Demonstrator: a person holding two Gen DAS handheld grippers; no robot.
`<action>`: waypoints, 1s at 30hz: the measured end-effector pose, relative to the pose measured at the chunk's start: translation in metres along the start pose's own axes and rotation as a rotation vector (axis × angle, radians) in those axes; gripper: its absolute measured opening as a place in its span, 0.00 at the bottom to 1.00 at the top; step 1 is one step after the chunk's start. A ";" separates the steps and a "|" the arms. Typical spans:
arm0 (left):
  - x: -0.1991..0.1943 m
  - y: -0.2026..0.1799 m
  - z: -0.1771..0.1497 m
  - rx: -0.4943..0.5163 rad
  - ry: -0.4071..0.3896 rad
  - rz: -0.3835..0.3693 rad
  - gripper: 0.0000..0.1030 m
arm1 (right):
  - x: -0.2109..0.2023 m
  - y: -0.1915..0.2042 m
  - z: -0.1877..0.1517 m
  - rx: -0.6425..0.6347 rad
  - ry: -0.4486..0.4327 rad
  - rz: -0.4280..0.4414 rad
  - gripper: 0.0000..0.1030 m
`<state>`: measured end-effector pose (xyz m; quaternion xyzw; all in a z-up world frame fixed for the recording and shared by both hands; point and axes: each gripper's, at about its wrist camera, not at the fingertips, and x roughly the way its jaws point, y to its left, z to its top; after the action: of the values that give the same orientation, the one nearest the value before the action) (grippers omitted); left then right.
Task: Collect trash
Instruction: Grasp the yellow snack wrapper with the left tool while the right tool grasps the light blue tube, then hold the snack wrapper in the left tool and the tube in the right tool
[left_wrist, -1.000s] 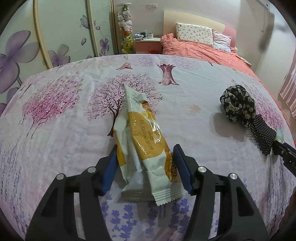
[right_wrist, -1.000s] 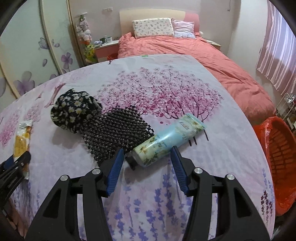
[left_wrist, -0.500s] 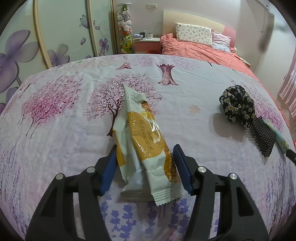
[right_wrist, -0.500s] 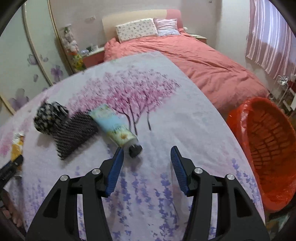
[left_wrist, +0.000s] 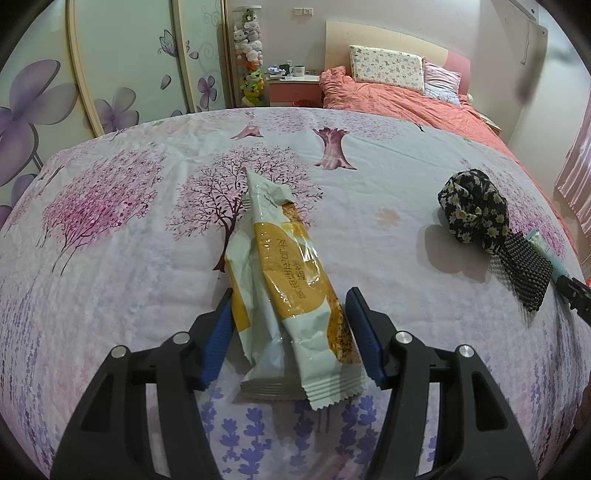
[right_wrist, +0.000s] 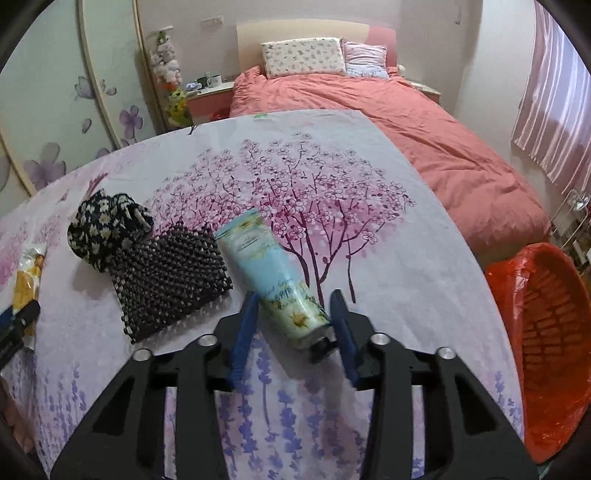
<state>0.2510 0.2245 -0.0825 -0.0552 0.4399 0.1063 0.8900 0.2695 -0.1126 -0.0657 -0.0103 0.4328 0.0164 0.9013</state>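
A white and yellow snack wrapper (left_wrist: 286, 280) lies on the flowered cloth of the table. My left gripper (left_wrist: 290, 328) is open, with its blue pads on either side of the wrapper's near end and small gaps showing. The wrapper also shows at the left edge of the right wrist view (right_wrist: 27, 275). A light blue cream tube (right_wrist: 275, 284) with a black cap lies on the cloth. My right gripper (right_wrist: 293, 325) is open around the tube's cap end. An orange bin (right_wrist: 546, 343) lined with a red bag stands low to the right of the table.
A black flowered cloth bundle (right_wrist: 107, 230) and a black beaded mat (right_wrist: 168, 278) lie left of the tube; both show at the right in the left wrist view (left_wrist: 474, 210). A pink bed (right_wrist: 388, 118) stands behind the table. Wardrobe doors (left_wrist: 92, 74) are at the left.
My right gripper swung right, away from the tube, then came back over it; its fingers now straddle the tube's cap end. The left gripper stayed around the wrapper.
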 end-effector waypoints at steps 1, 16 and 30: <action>0.000 0.000 0.000 0.000 0.000 0.000 0.57 | -0.002 -0.001 -0.003 -0.004 0.000 0.001 0.31; 0.000 0.000 0.000 0.000 0.000 0.000 0.57 | -0.012 -0.014 -0.020 0.044 -0.010 0.023 0.26; 0.000 -0.001 0.000 0.002 0.003 -0.011 0.62 | -0.012 -0.028 -0.023 0.109 -0.017 0.095 0.27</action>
<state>0.2512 0.2232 -0.0827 -0.0569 0.4408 0.1008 0.8901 0.2450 -0.1413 -0.0708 0.0596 0.4255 0.0358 0.9023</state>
